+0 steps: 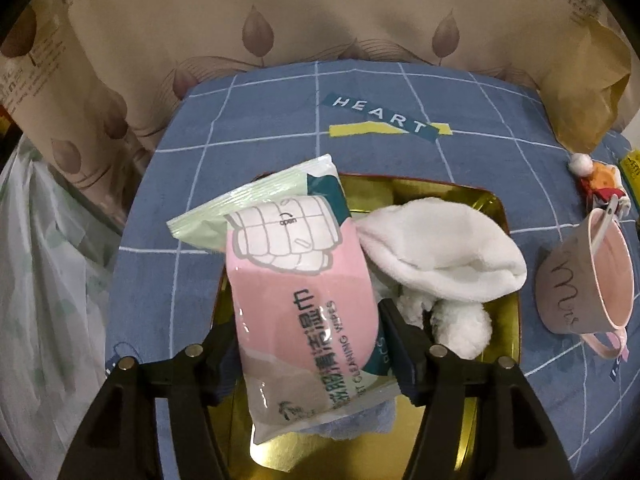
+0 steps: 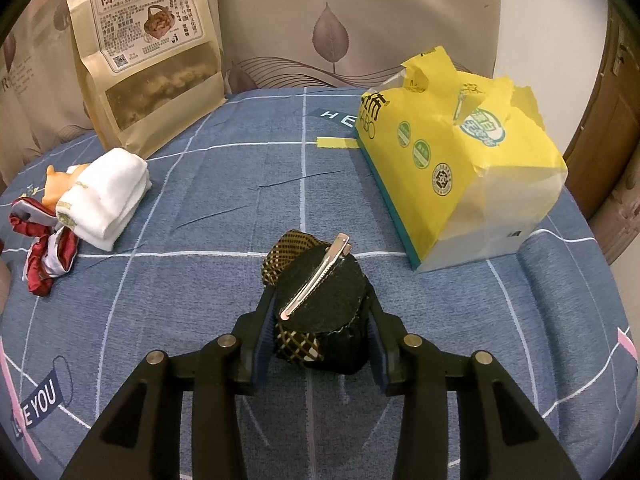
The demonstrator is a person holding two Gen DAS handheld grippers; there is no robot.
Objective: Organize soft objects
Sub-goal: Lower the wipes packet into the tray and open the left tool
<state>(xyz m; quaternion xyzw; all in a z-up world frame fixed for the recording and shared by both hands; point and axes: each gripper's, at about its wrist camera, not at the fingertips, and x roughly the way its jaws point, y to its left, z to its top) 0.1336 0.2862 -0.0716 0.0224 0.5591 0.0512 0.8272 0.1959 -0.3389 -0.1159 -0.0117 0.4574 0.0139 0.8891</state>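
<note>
While your left gripper (image 1: 308, 340) stands wide around the wipes pack (image 1: 304, 304), pads apparently clear of it, the pack lies in the gold tin (image 1: 504, 312) at frame centre beside a white towel (image 1: 440, 248); that placing looks done. Your right gripper (image 2: 316, 332) clamps a dark hair bow (image 2: 320, 300). Next, carry it to the tin. Blue checked cloth (image 2: 200, 200) covers the surface; curtains (image 2: 360, 12) hang behind.

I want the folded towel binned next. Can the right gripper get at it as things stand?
Probably not yet. The right gripper is shut on a hair clip, so its jaws are full. The way to the towel across the cloth looks free, apart from a red ribbon beside it.
</note>
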